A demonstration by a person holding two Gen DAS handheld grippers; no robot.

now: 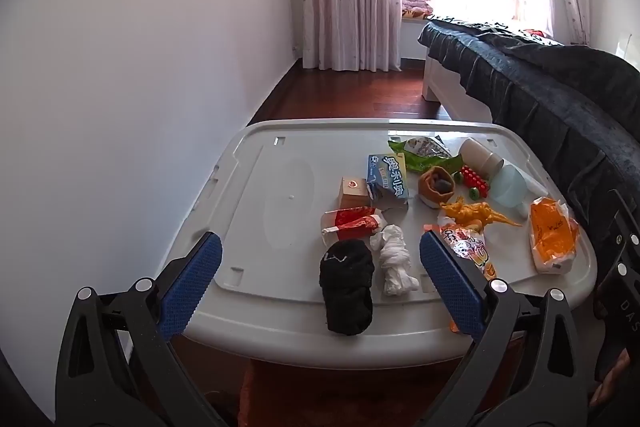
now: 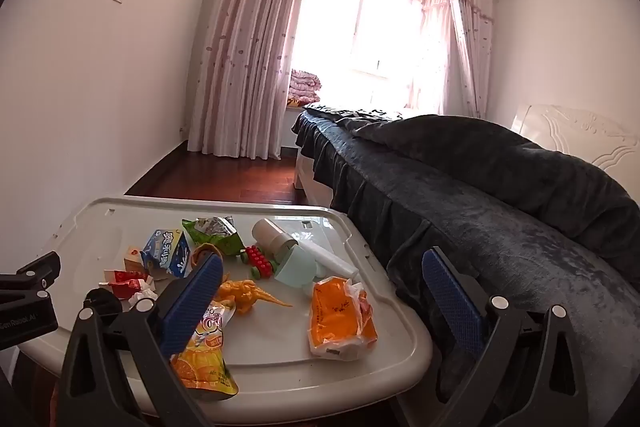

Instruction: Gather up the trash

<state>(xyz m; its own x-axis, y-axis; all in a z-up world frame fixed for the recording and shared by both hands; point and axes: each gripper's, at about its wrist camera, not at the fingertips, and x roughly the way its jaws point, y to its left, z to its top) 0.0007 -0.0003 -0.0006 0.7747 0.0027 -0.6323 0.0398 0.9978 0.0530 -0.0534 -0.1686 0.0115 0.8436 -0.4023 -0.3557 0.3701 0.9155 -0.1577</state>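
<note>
Left gripper is held wide apart, empty, above the lid's near edge; right gripper likewise released. Crumpled tissue and black sock are seen between the left fingers; orange wrapper lies near the bed.

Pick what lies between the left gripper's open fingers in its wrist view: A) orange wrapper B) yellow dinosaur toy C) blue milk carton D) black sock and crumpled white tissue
D: in the left wrist view the black sock and crumpled white tissue lie on the lid between the fingers of the open left gripper.
</note>
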